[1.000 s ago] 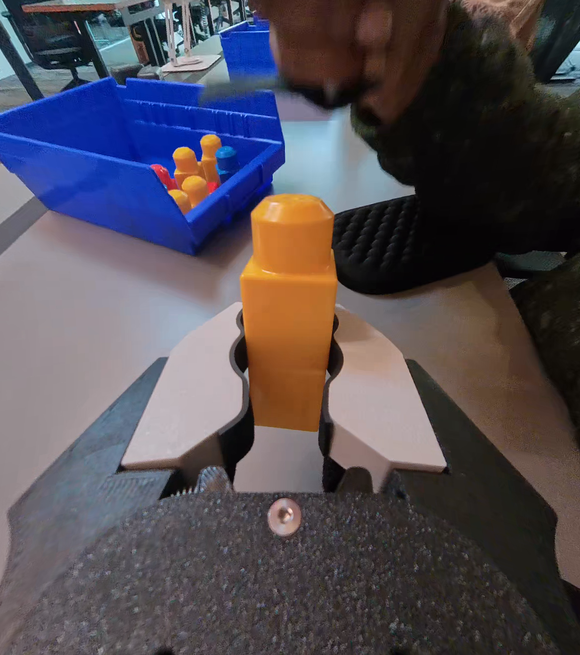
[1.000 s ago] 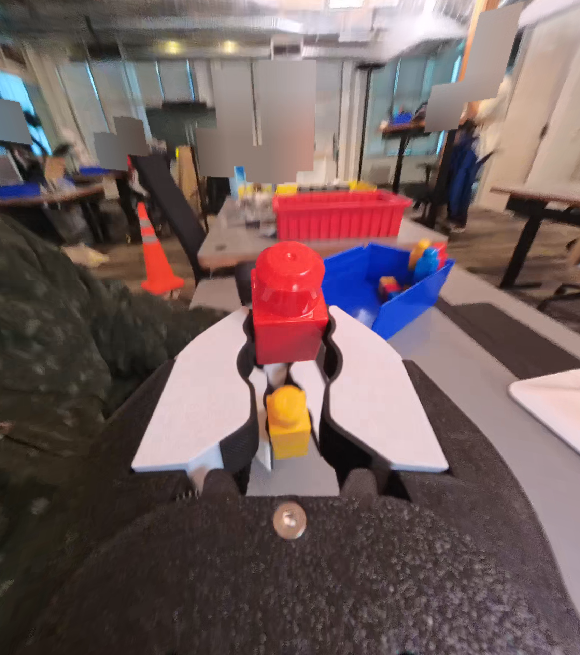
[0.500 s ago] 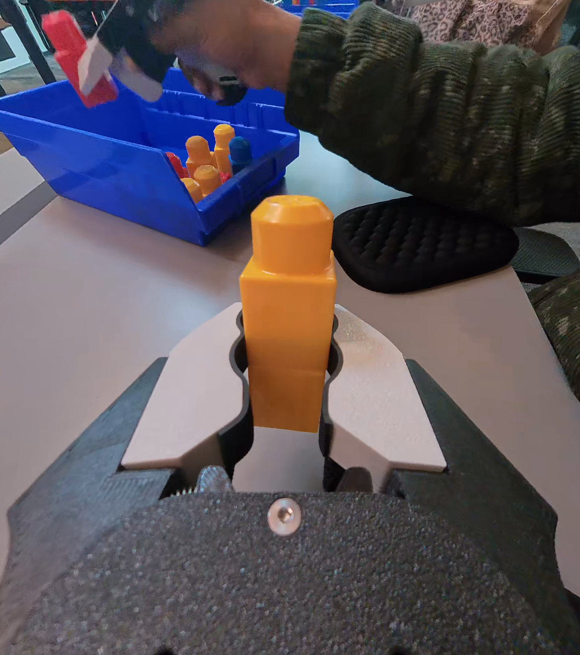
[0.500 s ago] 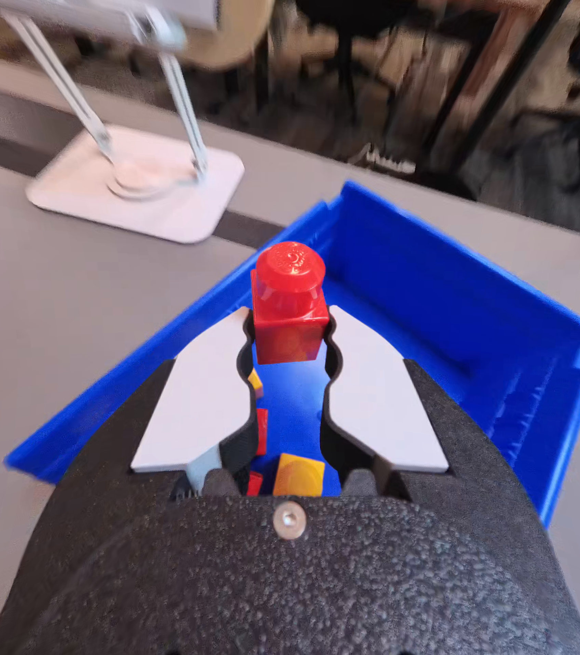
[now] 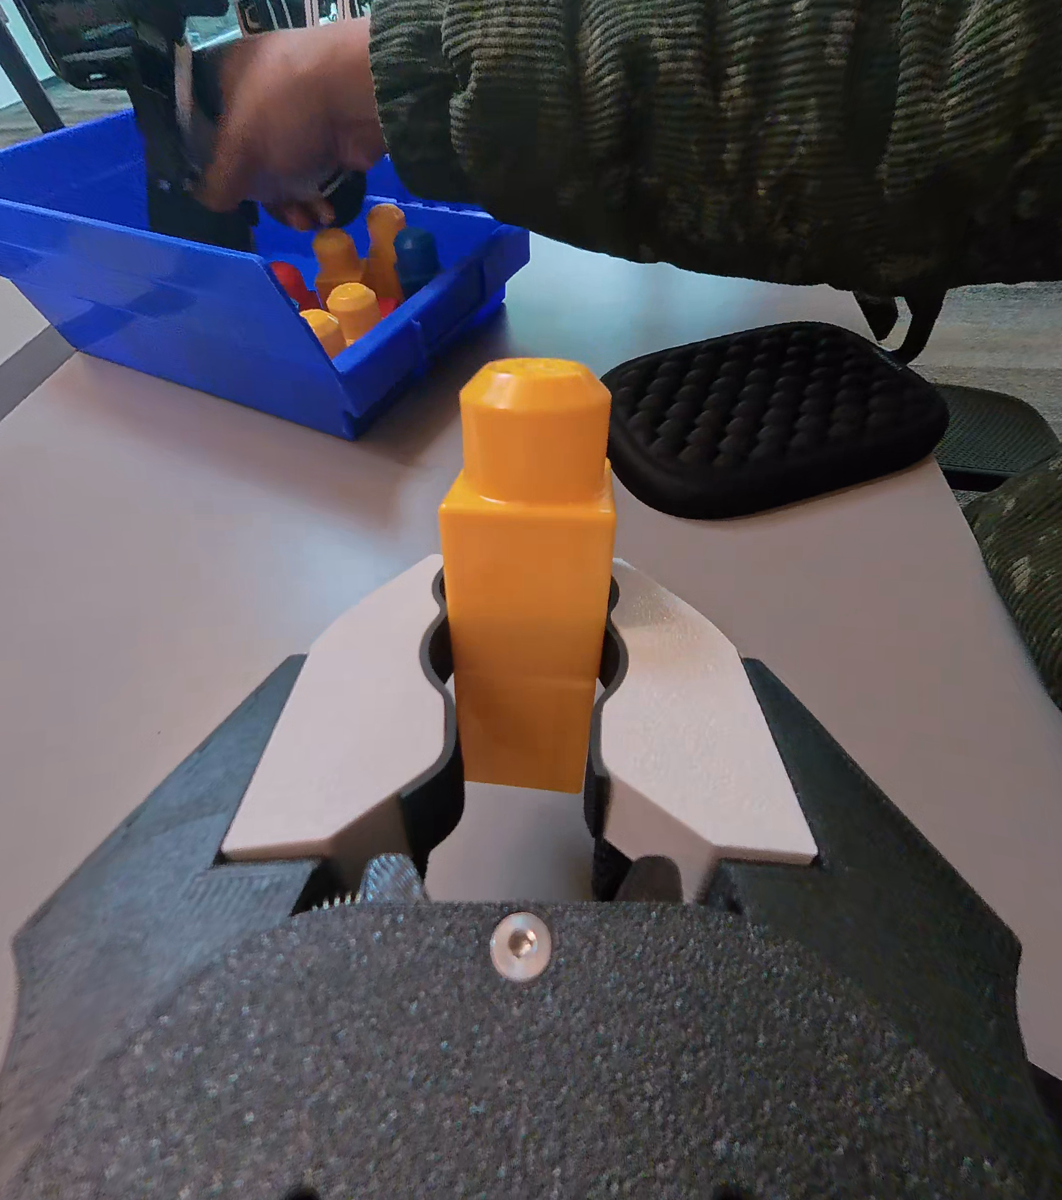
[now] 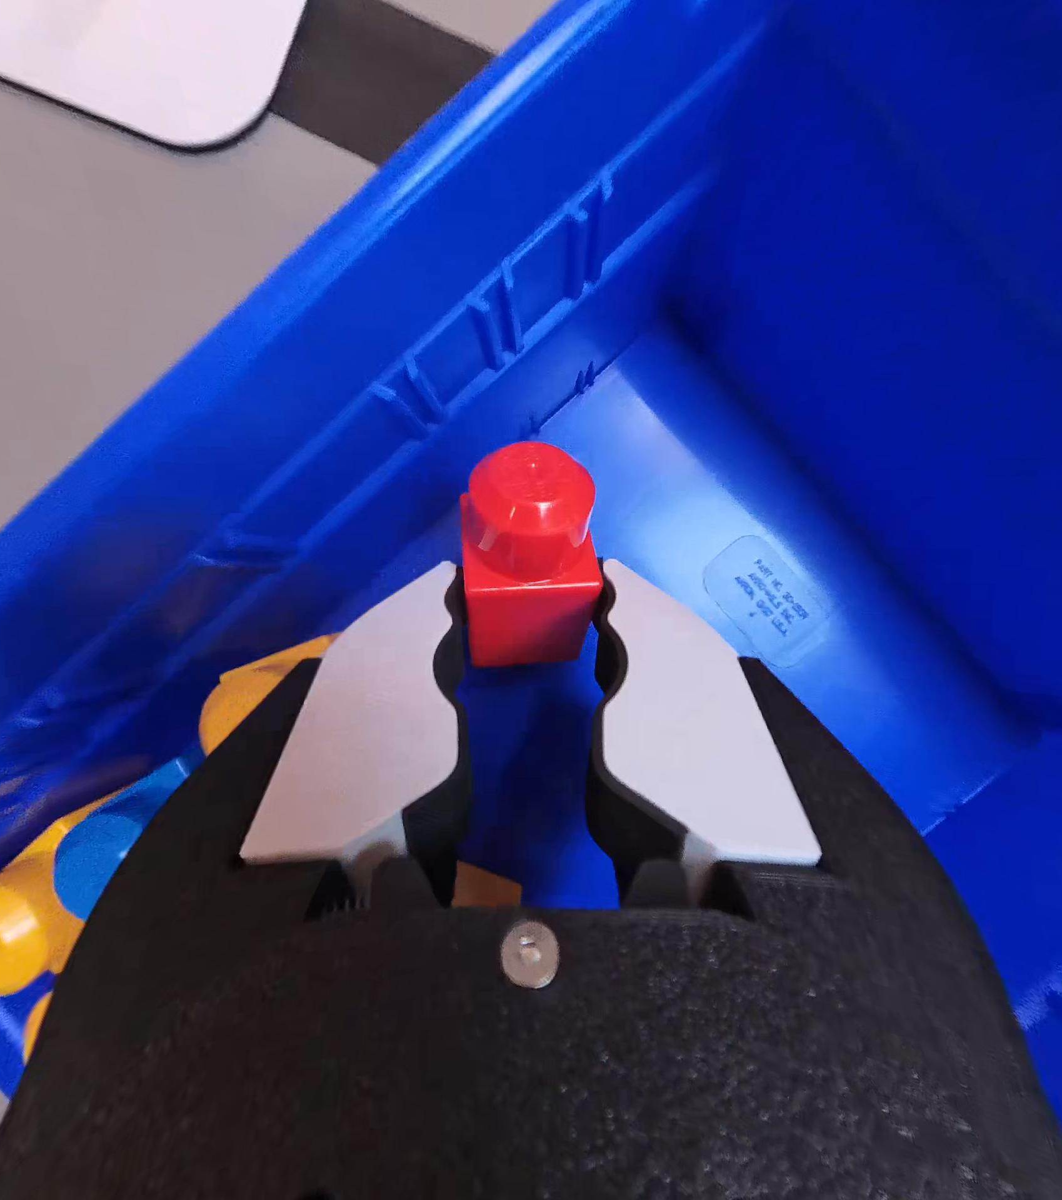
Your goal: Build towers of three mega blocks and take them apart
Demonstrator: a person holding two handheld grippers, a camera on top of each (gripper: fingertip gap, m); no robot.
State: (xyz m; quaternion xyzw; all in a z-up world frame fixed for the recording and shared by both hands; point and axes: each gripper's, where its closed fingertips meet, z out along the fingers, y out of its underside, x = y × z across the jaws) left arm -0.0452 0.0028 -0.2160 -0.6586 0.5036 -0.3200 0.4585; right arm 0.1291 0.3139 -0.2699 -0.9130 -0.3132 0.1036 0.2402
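Stack of two orange blocks (image 5: 525, 623), upright above the grey table (image 5: 145, 584), is pinched between the fingers of the left gripper (image 5: 525, 656); its single stud is on top. Red block (image 6: 528, 571), stud forward, is clamped at the fingertips of the right gripper (image 6: 528, 617), which is lowered inside the blue bin (image 6: 840, 325) over its bare floor. Loose orange and blue blocks (image 6: 60, 876) are lodged at the bin's lower left in the right wrist view. In the left wrist view the bin (image 5: 125, 279) is set well beyond the stack, with the person's hand (image 5: 294, 130) and green sleeve (image 5: 710, 130) reaching over it. Black textured pad (image 5: 775, 415) is laid on the table to the right.
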